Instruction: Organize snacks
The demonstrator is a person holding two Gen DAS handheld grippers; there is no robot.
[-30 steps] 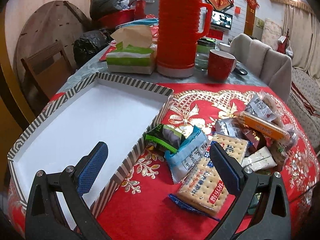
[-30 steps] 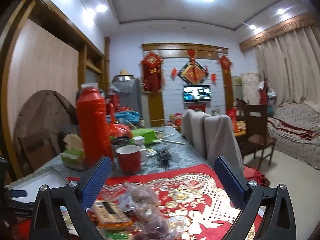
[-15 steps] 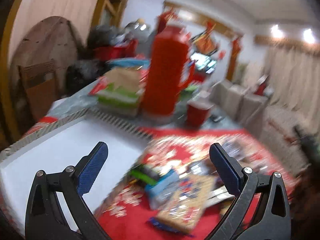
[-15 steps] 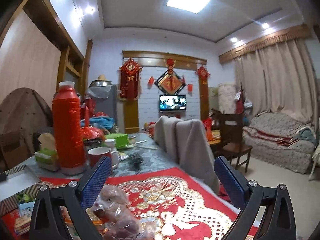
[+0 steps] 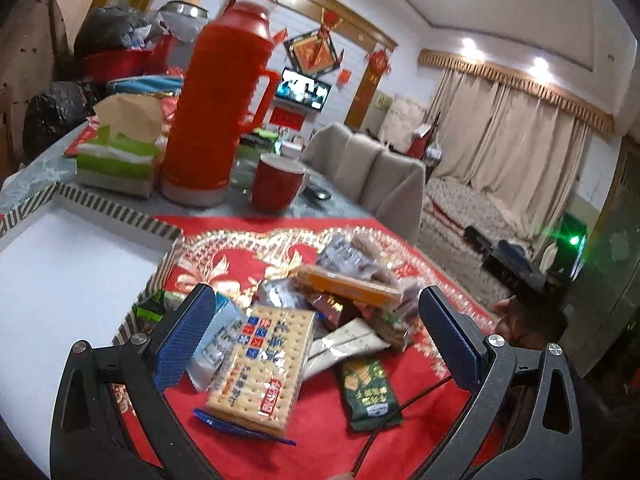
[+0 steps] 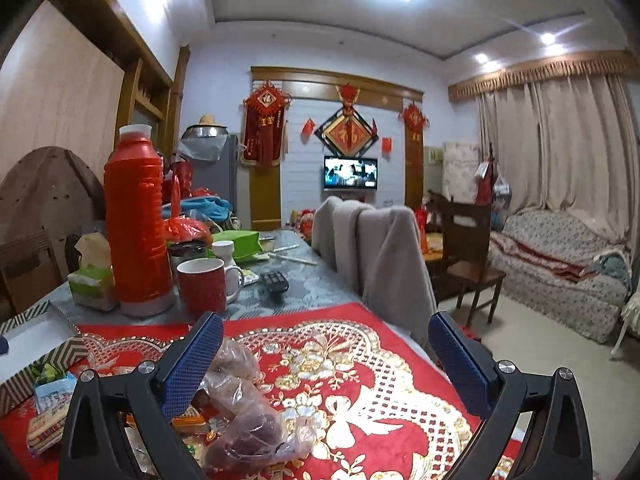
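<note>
The snacks (image 5: 320,320) lie in a loose heap on the red cloth (image 5: 420,420), just to the right of the striped box (image 5: 100,212), which has a white floor with nothing on it. A cracker pack (image 5: 260,364) lies at the front of the heap, on top of a blue wrapper. A green packet (image 5: 370,390) lies beside it on the right, and an orange pack (image 5: 348,286) sits on top of the heap further back. The left gripper (image 5: 316,340) hangs above the cracker pack with its jaws wide apart, holding nothing. The right gripper (image 6: 326,364) is also wide open and empty, over the cloth, and a clear bag (image 6: 244,412) of dark snacks lies near its left finger. Behind the box stand a red thermos (image 5: 220,100), a red mug (image 5: 276,186) and a tissue pack (image 5: 120,156).
</note>
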